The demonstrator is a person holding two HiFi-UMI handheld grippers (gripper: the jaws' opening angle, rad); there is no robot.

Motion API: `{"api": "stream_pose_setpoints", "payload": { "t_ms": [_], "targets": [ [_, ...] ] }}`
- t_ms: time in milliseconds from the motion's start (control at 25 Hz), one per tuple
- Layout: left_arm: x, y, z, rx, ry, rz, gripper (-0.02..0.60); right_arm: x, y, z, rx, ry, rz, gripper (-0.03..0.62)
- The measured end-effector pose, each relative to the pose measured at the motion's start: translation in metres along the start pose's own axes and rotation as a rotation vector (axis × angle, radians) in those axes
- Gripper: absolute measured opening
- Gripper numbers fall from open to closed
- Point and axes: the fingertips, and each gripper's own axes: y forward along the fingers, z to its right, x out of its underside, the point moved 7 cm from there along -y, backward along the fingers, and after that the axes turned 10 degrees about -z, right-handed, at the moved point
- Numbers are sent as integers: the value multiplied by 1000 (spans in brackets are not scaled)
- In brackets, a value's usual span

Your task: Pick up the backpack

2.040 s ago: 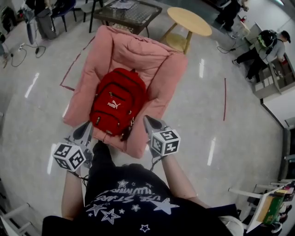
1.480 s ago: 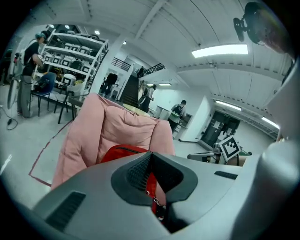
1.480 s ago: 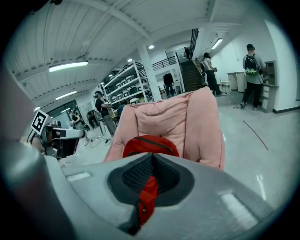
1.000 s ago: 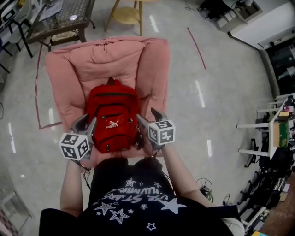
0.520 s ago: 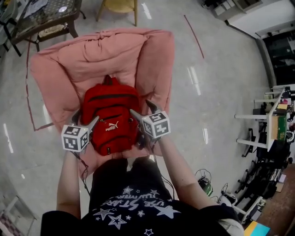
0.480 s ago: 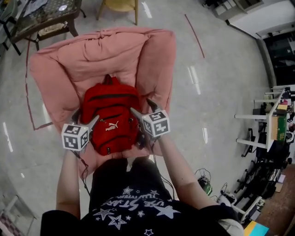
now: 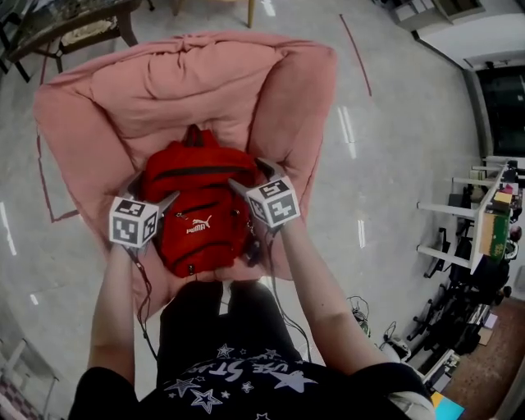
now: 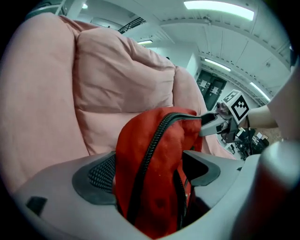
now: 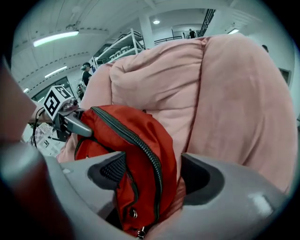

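A red backpack (image 7: 197, 215) lies on the seat of a pink padded armchair (image 7: 180, 82). My left gripper (image 7: 152, 193) is at the backpack's left side and my right gripper (image 7: 253, 178) at its right side, both near the top. In the left gripper view my left gripper (image 8: 152, 171) has just been opening, and the zipped red edge (image 8: 150, 187) stands between its wide jaws. My right gripper (image 9: 152, 173) has also just been opening and is likewise spread around the other zipped side (image 9: 140, 154). Neither pair of pads presses on the bag.
The armchair's raised arms and backrest (image 9: 225, 93) enclose the bag on three sides. A dark table (image 7: 66, 25) stands behind the chair at the left. Red tape (image 7: 357, 53) marks the glossy floor. Metal racks (image 7: 484, 230) and cables (image 7: 365, 324) are at the right.
Both grippers have moved forward and down from beside the bag's lower half to its upper sides. Their jaws have spread wider around the bag's edges.
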Motion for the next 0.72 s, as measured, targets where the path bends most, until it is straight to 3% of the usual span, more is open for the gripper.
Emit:
{"api": "stream_pose_setpoints", "payload": {
  "t_ms": [240,280,320,360,400,480,720],
  "targets": [
    [-10,25,-7,27,-12,-49,411,-5,21,2,-45,3,-34,359],
    [-9,26,-8,19,-25,-52,353,-4,22,1,-44,6,-34,329],
    [-7,25,-7,10,-43,-50,295,-2,22,-1,-44,8,-37,250],
    [-4,23,-5,5,-63,-45,205,1,20,-3,-48,7,-43,176],
    [-2,20,-1,11,-85,-38,97,4,18,-4,-59,4,-48,151],
    [3,15,8,43,-131,-16,16,8,14,-8,-91,-9,-44,79],
    [16,-9,32,8,-175,65,11,16,-9,-20,-160,-28,27,35]
  ]
}}
